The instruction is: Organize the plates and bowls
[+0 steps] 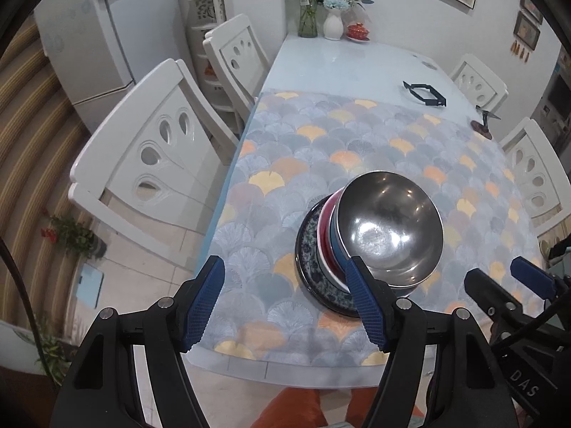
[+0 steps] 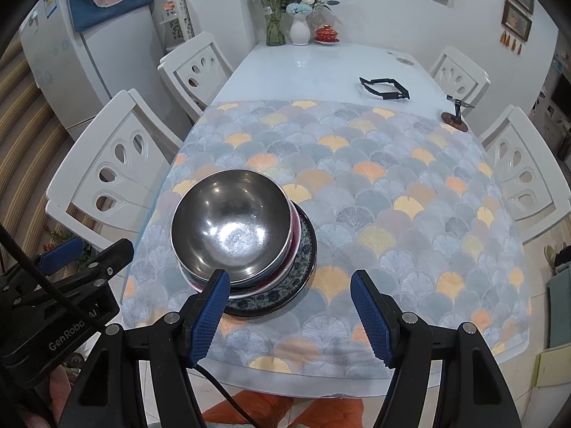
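Stacked dishes on the desk

A bowl (image 2: 230,228) sat atop nested bowls on a plate (image 2: 303,271), on a cloth (image 2: 392,192) covering the desk's (image 2: 307,67) near half; vases (image 2: 299,30) stood at its far end.

The left black two-finger gripper with blue ribbed pads (image 1: 287,306) points steeply downward, and its fingers (image 1: 203,303) stand apart with nothing between them. The right black two-finger gripper with blue ribbed pads (image 2: 291,315) points down at the same steep angle, its fingers (image 2: 371,321) also spread and empty. The two grippers are side by side, near each other.
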Available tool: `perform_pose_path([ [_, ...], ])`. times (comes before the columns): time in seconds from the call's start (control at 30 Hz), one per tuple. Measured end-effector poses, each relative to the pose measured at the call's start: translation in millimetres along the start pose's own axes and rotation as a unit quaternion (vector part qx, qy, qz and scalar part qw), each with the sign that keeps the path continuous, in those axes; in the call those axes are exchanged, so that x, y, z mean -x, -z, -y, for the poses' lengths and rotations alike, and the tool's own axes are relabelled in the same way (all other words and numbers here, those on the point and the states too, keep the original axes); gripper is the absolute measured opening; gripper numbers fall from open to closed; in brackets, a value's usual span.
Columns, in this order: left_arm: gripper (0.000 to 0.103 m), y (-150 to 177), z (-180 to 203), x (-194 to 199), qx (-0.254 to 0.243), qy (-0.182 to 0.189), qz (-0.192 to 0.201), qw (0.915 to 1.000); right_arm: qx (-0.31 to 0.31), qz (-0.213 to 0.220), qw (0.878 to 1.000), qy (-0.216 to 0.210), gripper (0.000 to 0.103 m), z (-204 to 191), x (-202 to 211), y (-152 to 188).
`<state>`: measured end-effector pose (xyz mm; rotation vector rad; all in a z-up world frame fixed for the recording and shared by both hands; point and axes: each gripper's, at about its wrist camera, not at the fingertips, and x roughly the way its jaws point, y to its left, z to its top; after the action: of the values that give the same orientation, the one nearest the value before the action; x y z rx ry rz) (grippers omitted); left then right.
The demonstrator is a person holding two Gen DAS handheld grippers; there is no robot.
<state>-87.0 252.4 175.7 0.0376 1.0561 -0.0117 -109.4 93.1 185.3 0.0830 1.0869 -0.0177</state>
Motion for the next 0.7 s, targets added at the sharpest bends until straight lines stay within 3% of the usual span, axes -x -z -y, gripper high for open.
perform_pose_path([
  [0.17, 0.069, 1, 4, 4, 0.021, 0.005, 0.007, 0.9997, -0.007, -0.001, 1.0, -0.007, 0.068, 13, -1, 2],
  [0.33, 0.069, -3, 6, 10, 0.037, -0.019, 0.018, 0.999, -0.015, 0.002, 1.0, -0.013, 0.068, 29, 2, 1],
  [0.7, 0.069, 0, 38, 9, 0.034, -0.021, -0.008, 0.9992, -0.005, 0.003, 1.0, -0.017, 0.068, 58, 10, -9],
])
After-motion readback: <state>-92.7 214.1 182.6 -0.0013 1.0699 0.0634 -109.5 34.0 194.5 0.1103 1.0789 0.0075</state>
